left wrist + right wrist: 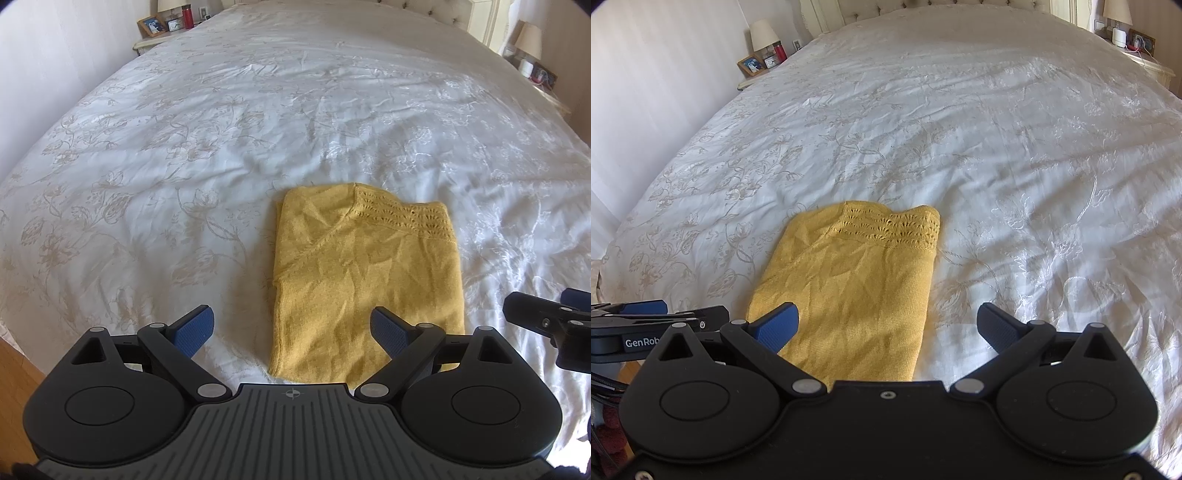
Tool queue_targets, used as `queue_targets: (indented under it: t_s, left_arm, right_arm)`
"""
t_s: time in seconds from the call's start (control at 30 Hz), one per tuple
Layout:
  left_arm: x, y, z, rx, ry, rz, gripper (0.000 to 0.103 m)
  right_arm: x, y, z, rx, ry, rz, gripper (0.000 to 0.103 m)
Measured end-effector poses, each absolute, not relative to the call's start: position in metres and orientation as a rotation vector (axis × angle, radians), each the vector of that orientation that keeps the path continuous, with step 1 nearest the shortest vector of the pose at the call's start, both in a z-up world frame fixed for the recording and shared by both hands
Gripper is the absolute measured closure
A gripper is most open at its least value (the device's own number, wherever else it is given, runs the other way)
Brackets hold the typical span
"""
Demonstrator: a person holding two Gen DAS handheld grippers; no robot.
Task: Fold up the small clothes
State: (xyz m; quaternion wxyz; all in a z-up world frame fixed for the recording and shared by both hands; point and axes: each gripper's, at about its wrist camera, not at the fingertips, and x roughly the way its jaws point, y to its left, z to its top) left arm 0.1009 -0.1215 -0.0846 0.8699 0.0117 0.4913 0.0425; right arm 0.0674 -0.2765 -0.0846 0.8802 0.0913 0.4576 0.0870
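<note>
A mustard-yellow knit sweater point(365, 280), folded into a creased rectangle with an openwork lace band along its far edge, lies on the bed's point(221, 129) white floral-embroidered cover. The left gripper point(291, 332) hovers with jaws wide, sweater at 1 o'clock; the right gripper point(888, 326), jaws wide, has it at 11 o'clock.
</note>
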Motion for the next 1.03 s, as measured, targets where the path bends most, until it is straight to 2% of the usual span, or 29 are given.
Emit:
queue_targets:
  t_s: [0.37,0.47,1.03]
  left_arm:
    - [0.1042,-0.1239,-0.0856,0.029,1.03,0.09,0.011]
    - [0.1053,-0.125,-0.0867,0.031,1.037,0.091,0.018]
    - [0.1055,-0.1198,-0.0893,0.017,1.042,0.103,0.018]
  right_arm:
    - [0.0695,-0.2762,-0.0862,0.205,0.961,0.177,0.001]
    - [0.0695,-0.2757,-0.0864,0.209,0.96,0.176,0.001]
    - [0.0707,-0.274,-0.0869,0.22,0.968,0.176,0.001]
